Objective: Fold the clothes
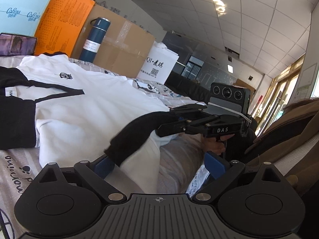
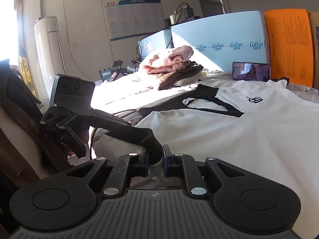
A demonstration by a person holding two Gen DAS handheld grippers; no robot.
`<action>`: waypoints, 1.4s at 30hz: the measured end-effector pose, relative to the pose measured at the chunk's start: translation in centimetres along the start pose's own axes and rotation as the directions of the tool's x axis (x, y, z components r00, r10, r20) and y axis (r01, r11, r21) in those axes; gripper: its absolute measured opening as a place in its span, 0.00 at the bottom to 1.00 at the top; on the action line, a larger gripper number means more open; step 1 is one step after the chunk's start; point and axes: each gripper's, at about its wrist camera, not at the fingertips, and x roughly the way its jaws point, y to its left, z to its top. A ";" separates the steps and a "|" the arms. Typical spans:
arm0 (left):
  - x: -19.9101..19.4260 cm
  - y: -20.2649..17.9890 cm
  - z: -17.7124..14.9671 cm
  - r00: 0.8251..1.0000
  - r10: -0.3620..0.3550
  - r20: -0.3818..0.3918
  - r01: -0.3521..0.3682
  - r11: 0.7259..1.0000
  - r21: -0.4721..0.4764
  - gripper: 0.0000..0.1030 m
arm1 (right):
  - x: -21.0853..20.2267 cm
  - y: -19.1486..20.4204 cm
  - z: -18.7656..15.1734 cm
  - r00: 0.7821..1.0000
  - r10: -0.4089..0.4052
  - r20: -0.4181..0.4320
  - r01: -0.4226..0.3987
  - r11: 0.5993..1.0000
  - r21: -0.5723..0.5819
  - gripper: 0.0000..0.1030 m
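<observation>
Sweatshirt [image 1: 83, 107] lies mostly flat; our right gripper [image 2: 155, 156] pinches its black cuff [image 2: 151, 147], left gripper [image 1: 159, 169] spread wide beside it.

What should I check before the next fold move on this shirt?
1. Right gripper grip: ok, the black sleeve cuff sits between its jaws.
2. Left gripper grip: not ok, jaws wide open, cloth between them not gripped.
3. White shirt body: ok, spread out, logo side up.
4. Obstacles: ok, the blue bottle and the phone stand beyond the collar end, off the shirt.
5. Other sleeve: cannot tell, partly out of frame.
</observation>
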 end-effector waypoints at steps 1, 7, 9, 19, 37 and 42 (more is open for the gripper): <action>0.0 0.0 0.1 1.000 0.006 0.006 -0.006 1.000 -0.007 0.95 | -0.3 -0.3 0.0 1.000 -0.005 0.022 0.005 1.000 0.020 0.11; 0.6 -0.1 1.1 0.998 0.040 0.051 -0.041 0.999 0.021 0.71 | -0.9 -0.4 0.0 0.998 -0.021 0.067 0.018 0.999 0.045 0.11; 0.7 0.0 1.4 0.995 0.069 0.065 -0.072 0.996 0.043 0.35 | -0.9 -0.4 0.2 0.997 -0.028 0.078 0.025 0.999 0.047 0.11; 0.8 0.6 3.9 0.959 0.231 0.167 -0.249 0.963 0.102 0.06 | -0.2 -1.8 1.7 0.986 -0.065 0.156 0.050 0.994 0.098 0.15; 2.0 2.4 6.5 0.923 0.337 0.185 -0.356 0.931 0.081 0.04 | -11.2 -3.7 -3.2 0.845 -0.493 -0.208 0.511 0.858 0.040 0.67; 2.1 2.6 6.7 0.919 0.348 0.186 -0.367 0.927 0.079 0.04 | -14.5 -5.1 -4.2 0.818 -0.531 -0.223 0.561 0.822 0.102 0.17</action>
